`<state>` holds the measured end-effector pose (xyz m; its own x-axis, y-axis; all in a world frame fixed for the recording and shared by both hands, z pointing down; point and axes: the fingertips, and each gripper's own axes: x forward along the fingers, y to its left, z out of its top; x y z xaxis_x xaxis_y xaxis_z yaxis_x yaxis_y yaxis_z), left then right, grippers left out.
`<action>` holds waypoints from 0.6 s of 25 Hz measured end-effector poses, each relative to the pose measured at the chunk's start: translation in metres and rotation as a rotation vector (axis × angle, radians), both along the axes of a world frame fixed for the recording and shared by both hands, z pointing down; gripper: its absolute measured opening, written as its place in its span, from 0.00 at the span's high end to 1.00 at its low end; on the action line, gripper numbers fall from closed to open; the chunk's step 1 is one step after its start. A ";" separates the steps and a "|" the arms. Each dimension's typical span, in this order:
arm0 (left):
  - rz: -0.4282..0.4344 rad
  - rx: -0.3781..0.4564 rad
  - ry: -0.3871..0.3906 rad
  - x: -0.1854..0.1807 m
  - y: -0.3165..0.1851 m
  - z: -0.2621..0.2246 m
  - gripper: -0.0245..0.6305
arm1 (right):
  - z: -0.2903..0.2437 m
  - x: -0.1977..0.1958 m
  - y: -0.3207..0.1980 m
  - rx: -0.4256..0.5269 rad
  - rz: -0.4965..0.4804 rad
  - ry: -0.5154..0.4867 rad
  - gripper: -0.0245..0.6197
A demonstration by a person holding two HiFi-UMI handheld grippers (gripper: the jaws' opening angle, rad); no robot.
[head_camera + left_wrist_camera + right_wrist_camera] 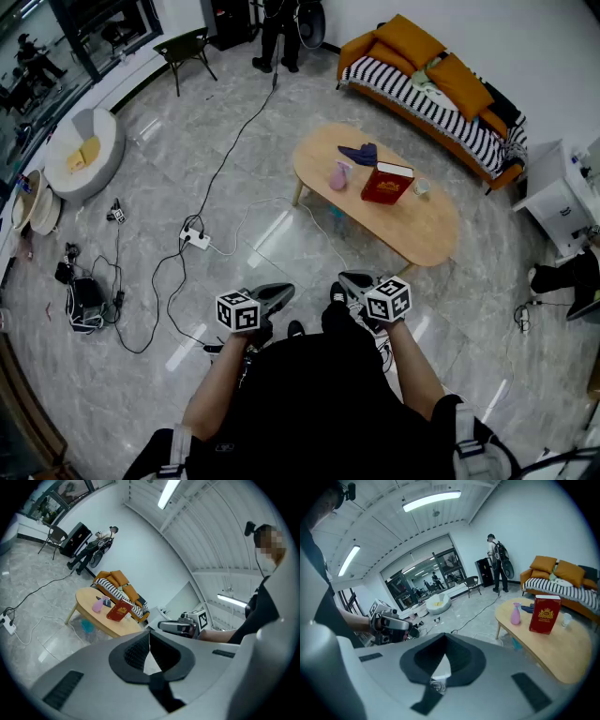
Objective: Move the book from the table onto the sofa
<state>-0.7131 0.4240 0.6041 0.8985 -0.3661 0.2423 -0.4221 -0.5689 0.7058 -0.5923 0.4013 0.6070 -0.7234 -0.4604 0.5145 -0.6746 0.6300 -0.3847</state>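
Jaws shut; red book (386,183) apparently upright.

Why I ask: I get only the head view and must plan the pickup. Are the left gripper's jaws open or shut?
Observer: The left gripper is shut, its jaws together with nothing between them.
Operator: And the right one?
Observer: The right gripper is shut too, and empty.
Operator: Which way does the thick red book face?
Observer: It stands upright on the oval wooden table, its gold-crested cover turned toward the right gripper.
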 end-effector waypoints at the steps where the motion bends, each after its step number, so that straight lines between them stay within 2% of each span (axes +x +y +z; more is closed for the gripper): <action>1: 0.003 -0.002 -0.001 0.000 0.000 0.001 0.94 | 0.001 0.001 0.001 0.000 -0.002 0.010 0.95; 15: 0.002 -0.042 -0.019 -0.004 0.008 0.014 0.94 | 0.008 0.005 0.003 -0.019 0.005 0.008 0.95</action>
<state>-0.7169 0.4320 0.6178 0.8943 -0.3532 0.2748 -0.4347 -0.5398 0.7209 -0.5872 0.4046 0.6153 -0.7169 -0.4538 0.5292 -0.6807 0.6196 -0.3909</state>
